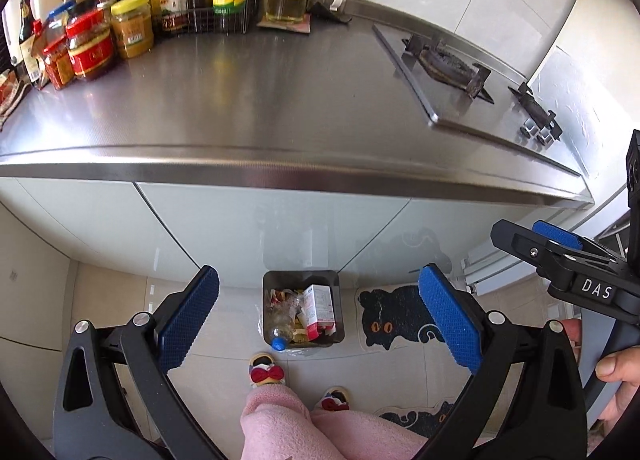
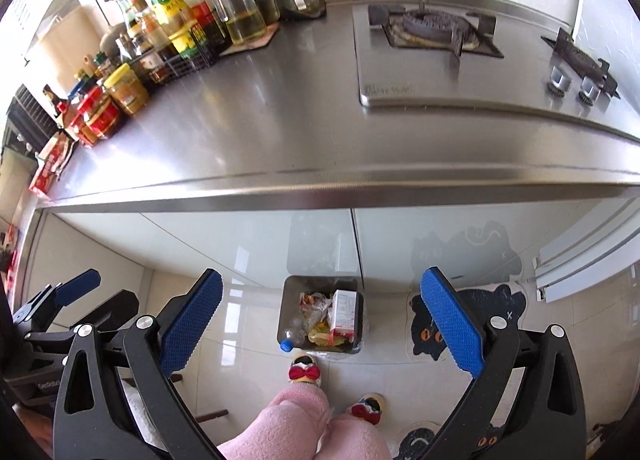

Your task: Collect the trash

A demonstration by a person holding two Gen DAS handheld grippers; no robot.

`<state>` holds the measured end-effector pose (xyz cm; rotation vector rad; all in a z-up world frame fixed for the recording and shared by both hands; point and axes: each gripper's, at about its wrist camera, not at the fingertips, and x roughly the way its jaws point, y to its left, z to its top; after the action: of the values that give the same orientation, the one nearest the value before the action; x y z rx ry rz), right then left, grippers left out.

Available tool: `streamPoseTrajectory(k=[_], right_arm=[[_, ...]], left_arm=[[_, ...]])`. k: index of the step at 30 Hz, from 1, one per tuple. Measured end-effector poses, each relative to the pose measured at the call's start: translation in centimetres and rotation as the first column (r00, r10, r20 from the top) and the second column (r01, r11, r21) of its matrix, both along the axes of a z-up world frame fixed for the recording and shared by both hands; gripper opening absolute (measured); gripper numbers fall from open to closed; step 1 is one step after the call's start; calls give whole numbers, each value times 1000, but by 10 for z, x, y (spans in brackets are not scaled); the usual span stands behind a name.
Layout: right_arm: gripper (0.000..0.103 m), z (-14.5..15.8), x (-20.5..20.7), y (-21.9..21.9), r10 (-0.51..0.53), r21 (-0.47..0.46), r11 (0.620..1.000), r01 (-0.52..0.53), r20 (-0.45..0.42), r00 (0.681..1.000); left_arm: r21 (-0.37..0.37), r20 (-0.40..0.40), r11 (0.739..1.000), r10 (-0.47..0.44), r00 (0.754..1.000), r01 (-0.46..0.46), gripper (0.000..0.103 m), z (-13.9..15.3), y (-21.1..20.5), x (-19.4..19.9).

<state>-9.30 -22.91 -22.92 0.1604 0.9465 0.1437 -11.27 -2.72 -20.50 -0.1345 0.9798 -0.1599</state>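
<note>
A small grey trash bin (image 1: pixel 338 300) (image 2: pixel 289 300) stands on the floor against the cabinet, below both grippers. It holds a white and red carton (image 1: pixel 320 306) (image 2: pixel 345 314), a clear plastic bottle with a blue cap (image 1: pixel 279 334) (image 2: pixel 291 336) and crumpled wrappers. My left gripper (image 1: pixel 318 320) is open and holds nothing; it hangs above the floor in front of the steel counter (image 1: pixel 248 100). The right gripper (image 2: pixel 320 320) is open too, with nothing between its blue pads. In the left wrist view the right gripper (image 1: pixel 544 240) shows at the right edge; the left gripper (image 2: pixel 76 292) shows at the left edge of the right wrist view.
Jars and sauce bottles (image 1: pixel 132 12) (image 2: pixel 160 32) crowd the counter's back left. A gas hob (image 1: pixel 448 64) (image 2: pixel 432 36) sits at the right. A black cat mat (image 1: pixel 396 316) (image 2: pixel 472 316) lies right of the bin. A person's pink trouser legs (image 1: pixel 304 424) (image 2: pixel 304 424) and slippers stand near the bin.
</note>
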Motion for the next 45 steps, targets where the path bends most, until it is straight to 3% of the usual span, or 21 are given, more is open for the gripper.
streamPoseTrajectory(k=[5, 9, 18, 28, 45], right_arm=[[100, 44, -7, 2, 10, -61, 998, -5, 86, 996], [100, 72, -9, -2, -35, -107, 993, 50, 138, 990], [100, 110, -12, -6, -122, -96, 985, 141, 181, 976], [100, 152, -19, 8, -96, -70, 991, 117, 250, 963], [100, 171, -34, 12, -108, -85, 988, 132, 244, 964]], left_arm=[[1, 89, 1000, 18, 996, -18, 95, 50, -1, -2], [21, 151, 1000, 19, 988, -23, 95, 83, -1, -1], [46, 248, 998, 30, 968, -43, 95, 137, 1, -1], [72, 330, 995, 40, 943, -67, 95, 173, 5, -3], [97, 353, 992, 47, 934, -86, 95, 194, 6, -16]])
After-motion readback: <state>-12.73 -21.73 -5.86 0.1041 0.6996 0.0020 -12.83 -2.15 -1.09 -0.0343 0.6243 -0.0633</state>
